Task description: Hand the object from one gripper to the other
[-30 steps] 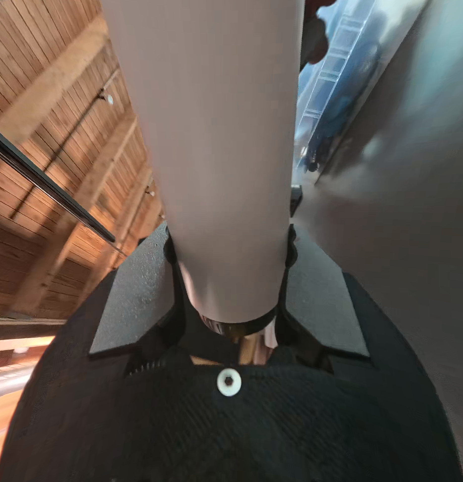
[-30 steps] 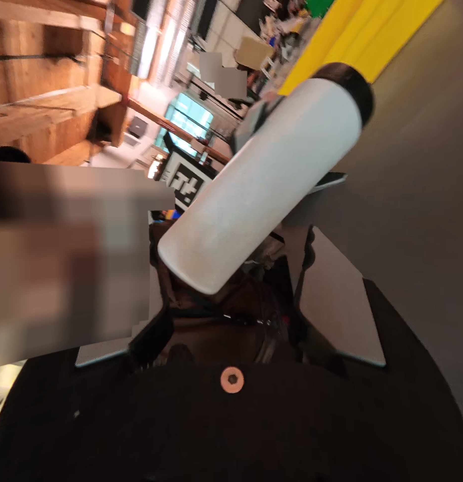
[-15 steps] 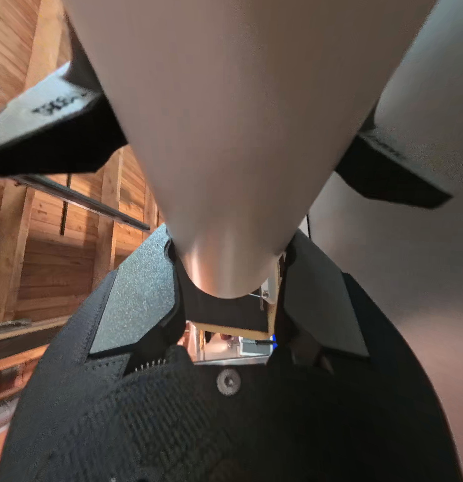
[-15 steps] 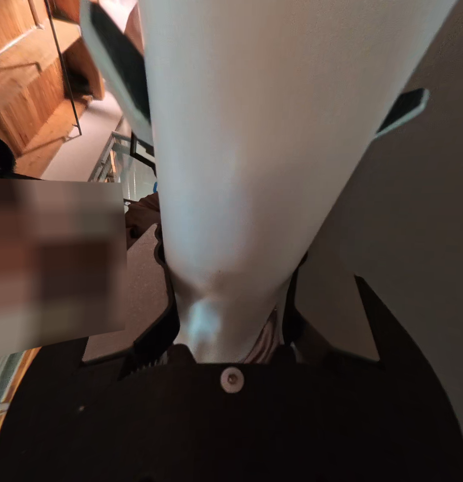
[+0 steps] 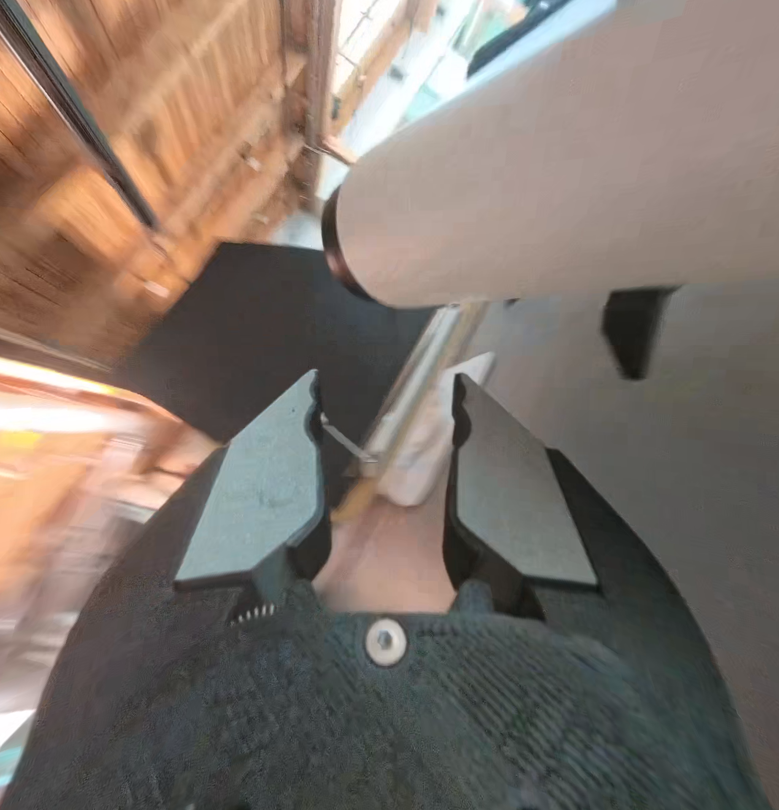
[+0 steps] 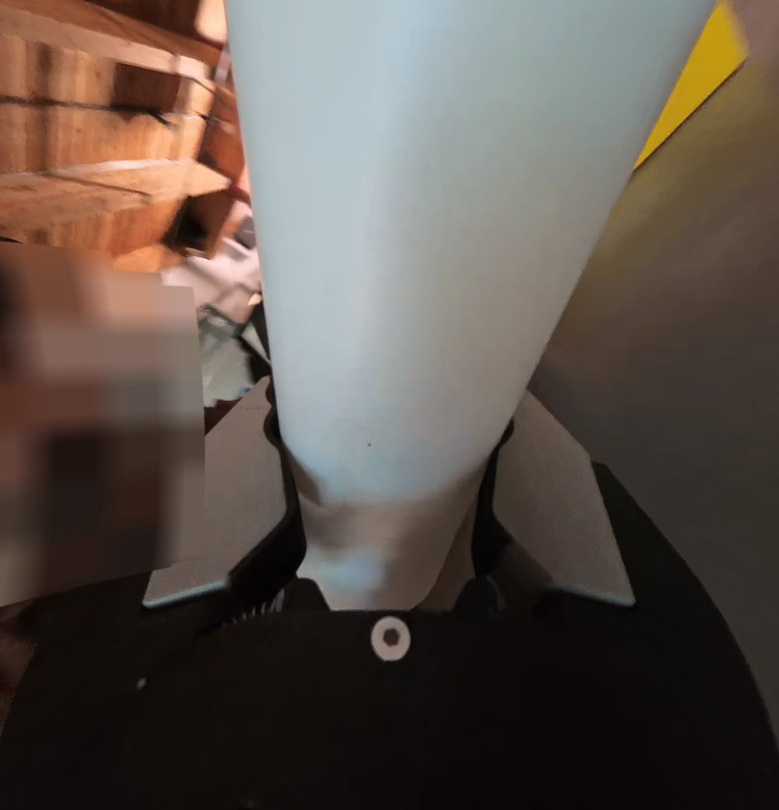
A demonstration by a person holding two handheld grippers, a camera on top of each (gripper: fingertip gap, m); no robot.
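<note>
A white cylindrical bottle (image 6: 414, 228) with a dark ring at one end is the object. My right gripper (image 6: 392, 420) is shut on it, with the bottle's body between both fingers and running up out of the view. In the left wrist view the same bottle (image 5: 554, 206) hangs in the air at the upper right, its dark-ringed end toward the middle. My left gripper (image 5: 385, 394) is open and empty, below the bottle and apart from it. A dark finger of the right gripper (image 5: 633, 328) shows under the bottle.
Wooden beams and planks (image 5: 116, 131) fill the left of both views. A grey surface (image 5: 686, 482) is on the right, a black panel (image 5: 256, 333) and a metal pole (image 5: 418, 372) ahead of the left gripper. A yellow area (image 6: 694, 83) lies at the right view's upper right.
A second ago my left gripper held the bottle. The right gripper closed on it, then the left let go and drew back and down. The right now holds it alone.
</note>
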